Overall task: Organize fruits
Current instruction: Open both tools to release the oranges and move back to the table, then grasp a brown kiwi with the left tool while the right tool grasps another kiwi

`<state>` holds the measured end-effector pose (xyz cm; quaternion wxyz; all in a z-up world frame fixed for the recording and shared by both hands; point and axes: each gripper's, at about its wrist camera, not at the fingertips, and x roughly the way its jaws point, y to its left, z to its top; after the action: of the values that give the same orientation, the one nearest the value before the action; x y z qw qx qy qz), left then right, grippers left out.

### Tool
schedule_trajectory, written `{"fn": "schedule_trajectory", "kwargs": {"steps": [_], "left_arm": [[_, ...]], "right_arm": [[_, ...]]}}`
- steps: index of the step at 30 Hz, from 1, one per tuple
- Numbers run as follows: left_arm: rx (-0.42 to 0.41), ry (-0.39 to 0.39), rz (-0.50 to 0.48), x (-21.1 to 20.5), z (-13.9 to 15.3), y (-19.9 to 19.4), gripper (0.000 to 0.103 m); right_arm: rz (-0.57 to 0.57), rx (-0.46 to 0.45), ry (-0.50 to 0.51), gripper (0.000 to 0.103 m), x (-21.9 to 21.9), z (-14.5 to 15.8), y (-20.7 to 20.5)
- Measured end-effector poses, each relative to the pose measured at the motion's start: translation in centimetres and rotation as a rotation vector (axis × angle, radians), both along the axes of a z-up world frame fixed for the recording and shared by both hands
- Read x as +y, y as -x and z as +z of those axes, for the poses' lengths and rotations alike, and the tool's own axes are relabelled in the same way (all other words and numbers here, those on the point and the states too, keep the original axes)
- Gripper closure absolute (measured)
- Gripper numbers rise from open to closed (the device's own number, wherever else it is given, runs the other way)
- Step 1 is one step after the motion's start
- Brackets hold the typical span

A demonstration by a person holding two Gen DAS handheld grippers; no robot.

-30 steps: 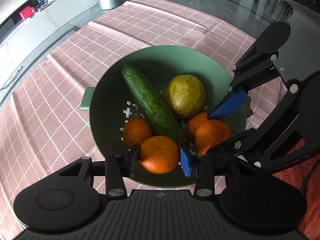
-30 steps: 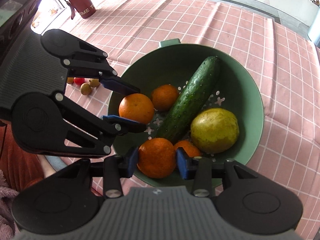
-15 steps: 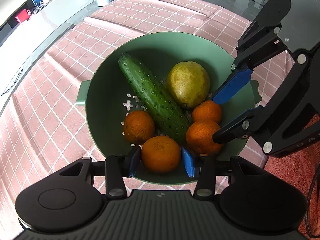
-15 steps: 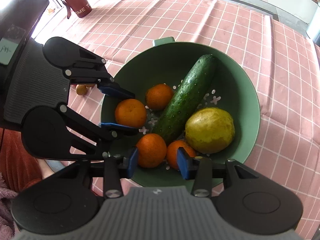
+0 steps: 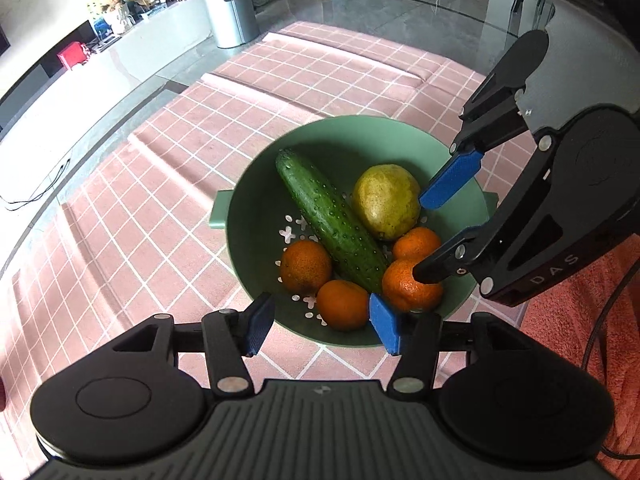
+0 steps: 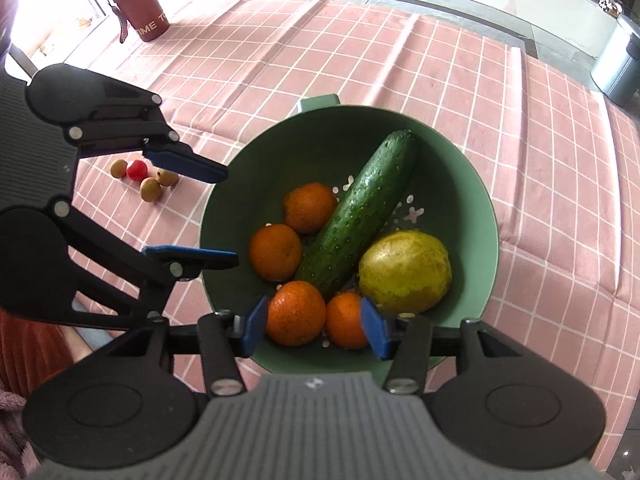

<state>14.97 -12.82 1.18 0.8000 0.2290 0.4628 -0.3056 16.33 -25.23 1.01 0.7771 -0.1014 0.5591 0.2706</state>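
Left gripper (image 5: 322, 326): black two-finger claw with blue pads, jaws spread wide and holding nothing, poised above the 6 o'clock rim of the round green perforated plastic colander (image 5: 256, 184). Right gripper (image 6: 314, 330): same build, jaws likewise parted and empty, poised over the near rim of the same colander; in the left wrist view it enters from 3 o'clock.

Contents of the colander, counted: four small orange mandarins, one long dark green cucumber (image 5: 330, 216), one large yellow-green pear-like fruit (image 5: 386, 200). In the left wrist view the cucumber lies diagonally from 11 o'clock to 5 o'clock. Two mandarins (image 5: 306, 266) (image 5: 343, 304) lie on its 7 o'clock side. The other two (image 5: 412, 286) (image 5: 416, 242) lie on its 3 o'clock side, just below the yellow-green fruit.

On the pink grid-patterned tablecloth (image 6: 400, 60), outside the colander at 9 o'clock in the right wrist view: three small tan round fruits (image 6: 151, 189) and one small red round fruit (image 6: 137, 170), clustered together. A dark red lidded cup (image 6: 140, 12) stands at 11 o'clock, well apart.

Progress, as judged: the large produce already sits gathered in the colander; the four small fruits on the cloth probably remain to be collected, so the task appears mostly but not fully done.
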Motion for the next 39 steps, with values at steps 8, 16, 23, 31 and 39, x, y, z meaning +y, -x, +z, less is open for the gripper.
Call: {"fn": "schedule_trajectory", "kwargs": {"steps": [8,16,23,31,39], "left_arm": [[-0.060,0.036,0.117,3.7,2.2,1.8,0.038],[-0.051,0.032,0.280,10.0,2.2,2.5,0.038],[-0.024,0.070,0.399,14.9,2.3,3.3,0.038],[0.015,0.078,0.485,18.3,0.3,3.2,0.040],[0.012,0.067,0.553,20.8,-2.5,3.1,0.050]], "right_arm": [[-0.014,-0.112,0.022,0.045,2.1,2.2,1.2],[0.051,-0.167,0.022,0.041,6.3,4.0,2.9],[0.096,-0.174,0.008,0.041,11.0,4.2,3.5],[0.139,-0.162,-0.020,0.052,15.4,2.9,3.9],[0.139,-0.165,-0.025,0.064,17.6,0.5,3.2]]}}
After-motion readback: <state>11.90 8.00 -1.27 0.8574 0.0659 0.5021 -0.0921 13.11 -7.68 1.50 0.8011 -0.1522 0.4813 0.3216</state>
